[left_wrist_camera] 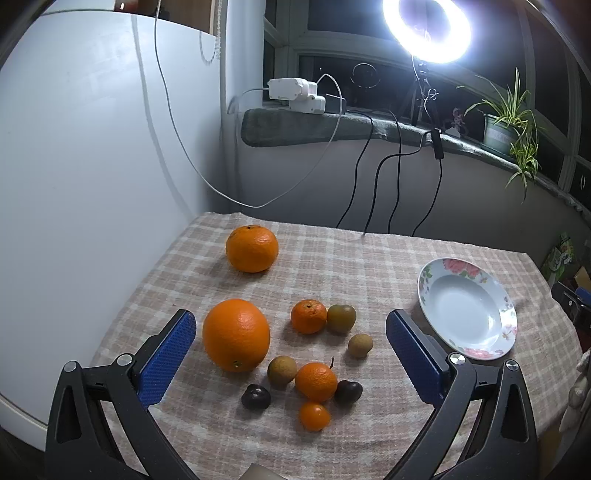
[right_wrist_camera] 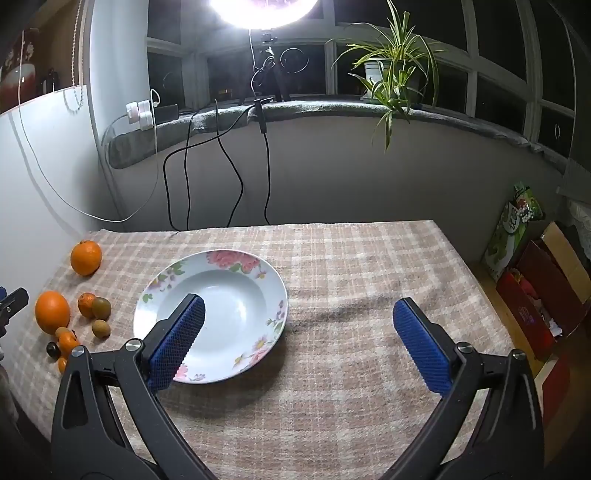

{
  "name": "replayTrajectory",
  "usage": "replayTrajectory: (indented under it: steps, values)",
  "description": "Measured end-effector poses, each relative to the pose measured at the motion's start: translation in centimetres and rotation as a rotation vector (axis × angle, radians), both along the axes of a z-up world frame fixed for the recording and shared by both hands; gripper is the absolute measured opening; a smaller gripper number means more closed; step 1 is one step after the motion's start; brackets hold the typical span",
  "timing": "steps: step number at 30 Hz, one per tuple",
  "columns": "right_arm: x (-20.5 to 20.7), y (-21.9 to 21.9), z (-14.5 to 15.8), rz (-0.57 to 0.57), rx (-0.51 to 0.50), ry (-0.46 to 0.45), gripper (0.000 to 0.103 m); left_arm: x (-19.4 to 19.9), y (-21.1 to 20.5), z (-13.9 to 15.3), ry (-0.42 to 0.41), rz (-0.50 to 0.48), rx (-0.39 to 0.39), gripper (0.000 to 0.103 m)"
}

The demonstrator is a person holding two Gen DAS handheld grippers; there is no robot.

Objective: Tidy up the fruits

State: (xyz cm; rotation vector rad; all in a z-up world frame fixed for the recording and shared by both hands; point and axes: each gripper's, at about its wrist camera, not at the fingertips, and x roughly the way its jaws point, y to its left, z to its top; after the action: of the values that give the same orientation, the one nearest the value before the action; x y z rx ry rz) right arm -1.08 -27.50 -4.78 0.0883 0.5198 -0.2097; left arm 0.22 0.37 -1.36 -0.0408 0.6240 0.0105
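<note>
In the left wrist view my left gripper (left_wrist_camera: 291,332) hangs open above a cluster of fruit on the checked cloth. A big orange (left_wrist_camera: 236,334) lies near its left finger, another orange (left_wrist_camera: 252,248) farther back. Between the fingers lie small tangerines (left_wrist_camera: 308,316), brownish longans (left_wrist_camera: 360,345) and dark plums (left_wrist_camera: 255,396). A flowered white plate (left_wrist_camera: 467,308) sits empty at the right. In the right wrist view my right gripper (right_wrist_camera: 299,325) stands open over bare cloth, its left finger over the plate (right_wrist_camera: 210,314). The fruit cluster (right_wrist_camera: 52,311) lies left of the plate.
A white panel (left_wrist_camera: 92,166) bounds the table's left side. Cables (left_wrist_camera: 384,184) hang from the windowsill behind, with a ring light (left_wrist_camera: 426,27) and a potted plant (right_wrist_camera: 391,70). Boxes and a green bag (right_wrist_camera: 513,225) stand on the floor past the table's right edge.
</note>
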Motion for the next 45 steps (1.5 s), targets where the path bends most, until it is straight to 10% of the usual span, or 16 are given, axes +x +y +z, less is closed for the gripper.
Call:
replayTrajectory:
  steps: [45]
  values:
    - [1.5, 2.0, -0.4, 0.053, 0.000, 0.029, 0.103, 1.2, 1.4, -0.9, 0.022, 0.020, -0.027, 0.102]
